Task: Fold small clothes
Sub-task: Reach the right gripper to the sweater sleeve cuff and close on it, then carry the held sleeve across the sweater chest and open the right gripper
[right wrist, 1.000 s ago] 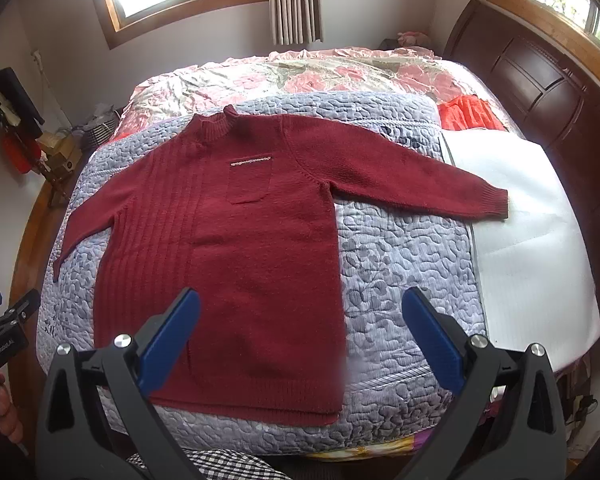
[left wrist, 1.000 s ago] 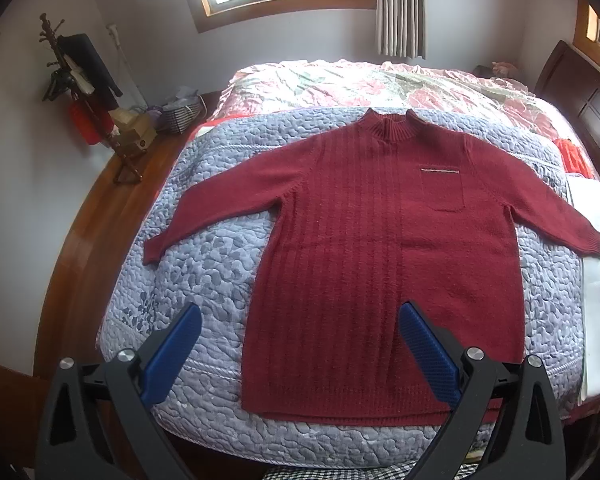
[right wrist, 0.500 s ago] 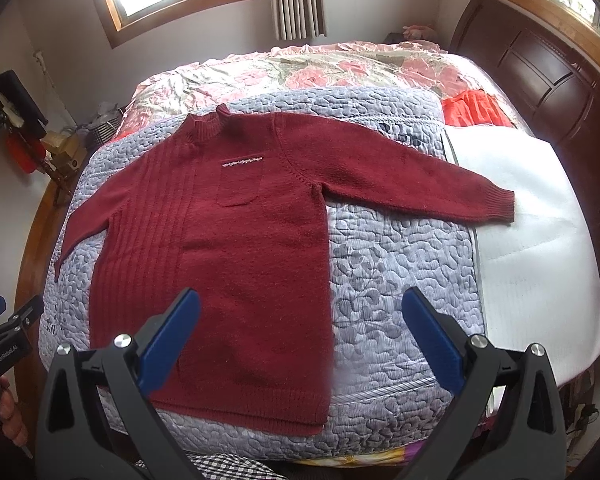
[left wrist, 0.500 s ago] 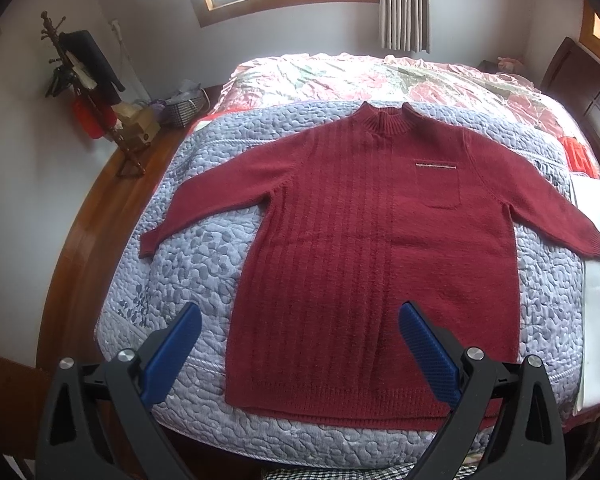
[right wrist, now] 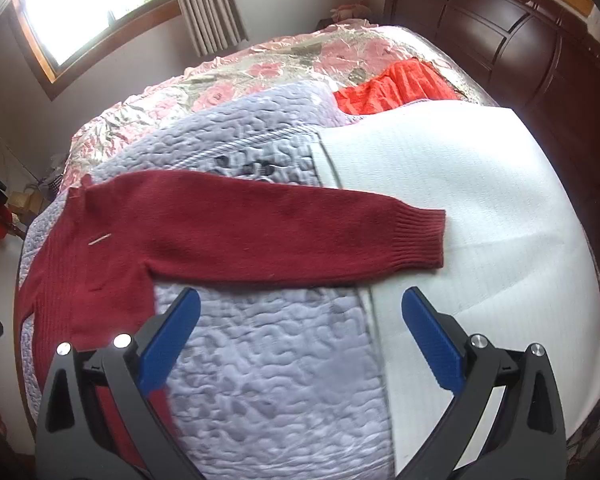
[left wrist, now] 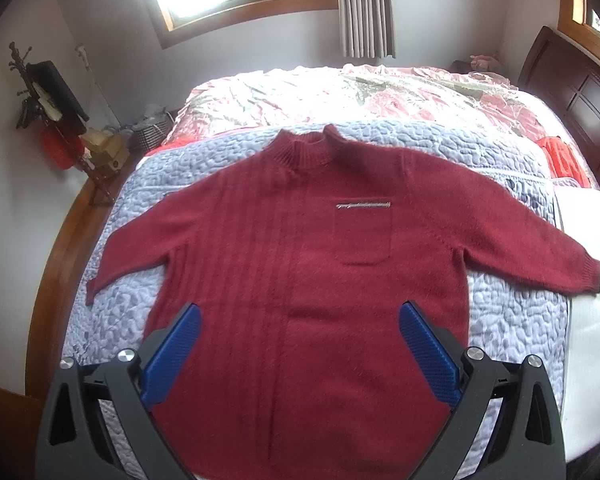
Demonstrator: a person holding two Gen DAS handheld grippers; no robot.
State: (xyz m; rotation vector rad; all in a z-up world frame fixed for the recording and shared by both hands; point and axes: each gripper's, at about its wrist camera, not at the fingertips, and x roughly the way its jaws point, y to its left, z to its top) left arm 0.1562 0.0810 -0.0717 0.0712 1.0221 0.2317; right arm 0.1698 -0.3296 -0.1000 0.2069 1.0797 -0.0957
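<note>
Sweater (left wrist: 300,280): lies flat and face up on the grey quilt (left wrist: 512,320) of the bed, collar far, hem near, both sleeves spread out to the sides; laid open like this so each part can be folded in turn.
Right sleeve (right wrist: 292,232): stretched straight out to the right, its ribbed cuff (right wrist: 420,240) resting on the white sheet (right wrist: 460,168) past the quilt edge; easy to reach there.
Left claw (left wrist: 300,352): wide open, holding nothing, hanging over the near middle of the sweater body; probably placed to watch or steady the body.
Right claw (right wrist: 300,328): wide open, empty, hovering just near of the right sleeve, between armpit and cuff; it looks lined up for taking that sleeve.
Step in hand: likely the first fold, sleeve brought in across the chest; no fold is made yet.
Orange cloth (right wrist: 396,86): far right on the bed, well apart from the sweater, not in the way.
Risk: soft knit may sag or bunch if pinched at one point only.
</note>
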